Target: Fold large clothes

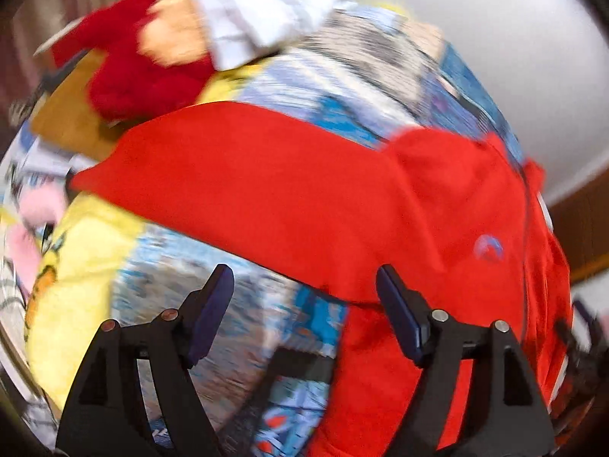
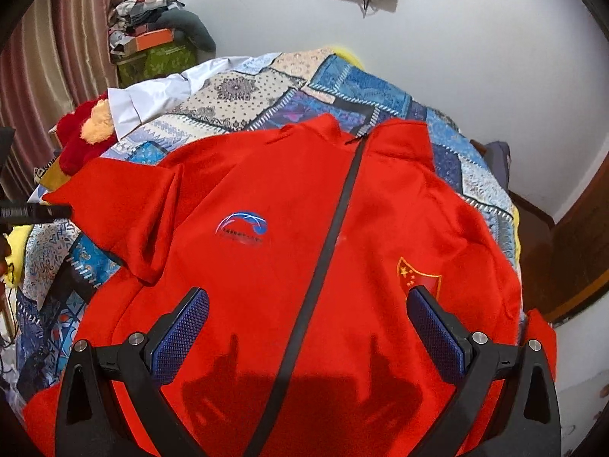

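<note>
— Why do we lay the red jacket (image 2: 304, 228) flat on the bed cover (image 2: 247, 99), zipper up?
— So sleeves fold inward easily. Our left gripper (image 1: 304, 308) and right gripper (image 2: 308, 320) both stand wide apart — holding nothing.

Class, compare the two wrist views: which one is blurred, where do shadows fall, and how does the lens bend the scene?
Left wrist view: motion blur smears the patterned quilt and the red jacket, though the left tool stays sharp. Right wrist view: sharp; the right tool casts a dark shadow on the jacket. Both views: fisheye bulges the bed, with dark corners.
</note>
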The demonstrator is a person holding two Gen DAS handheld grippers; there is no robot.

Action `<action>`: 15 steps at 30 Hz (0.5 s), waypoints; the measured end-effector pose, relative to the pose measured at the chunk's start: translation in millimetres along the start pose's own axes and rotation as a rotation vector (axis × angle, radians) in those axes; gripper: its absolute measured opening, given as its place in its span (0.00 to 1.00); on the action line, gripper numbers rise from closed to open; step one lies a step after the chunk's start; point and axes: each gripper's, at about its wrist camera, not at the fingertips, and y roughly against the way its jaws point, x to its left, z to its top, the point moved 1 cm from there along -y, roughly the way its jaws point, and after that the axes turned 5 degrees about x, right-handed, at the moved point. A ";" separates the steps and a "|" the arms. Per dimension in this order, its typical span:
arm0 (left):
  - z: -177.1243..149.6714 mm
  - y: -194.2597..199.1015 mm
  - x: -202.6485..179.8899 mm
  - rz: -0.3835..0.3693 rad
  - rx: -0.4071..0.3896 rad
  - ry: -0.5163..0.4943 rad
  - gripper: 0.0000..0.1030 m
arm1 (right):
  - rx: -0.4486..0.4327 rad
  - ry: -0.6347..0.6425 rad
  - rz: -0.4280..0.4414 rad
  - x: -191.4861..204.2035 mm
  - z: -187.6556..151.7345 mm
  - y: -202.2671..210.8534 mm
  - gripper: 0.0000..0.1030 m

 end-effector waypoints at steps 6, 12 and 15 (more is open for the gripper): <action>25.0 -23.0 39.3 0.005 -0.007 0.139 0.74 | 0.027 0.019 -0.002 11.2 5.0 -17.5 1.00; 42.1 -36.5 22.0 0.206 -0.082 0.064 0.46 | 0.045 0.027 -0.001 16.1 5.1 -29.6 1.00; 43.0 -30.8 7.6 0.332 -0.136 -0.030 0.21 | 0.051 0.023 -0.003 14.4 3.2 -31.8 1.00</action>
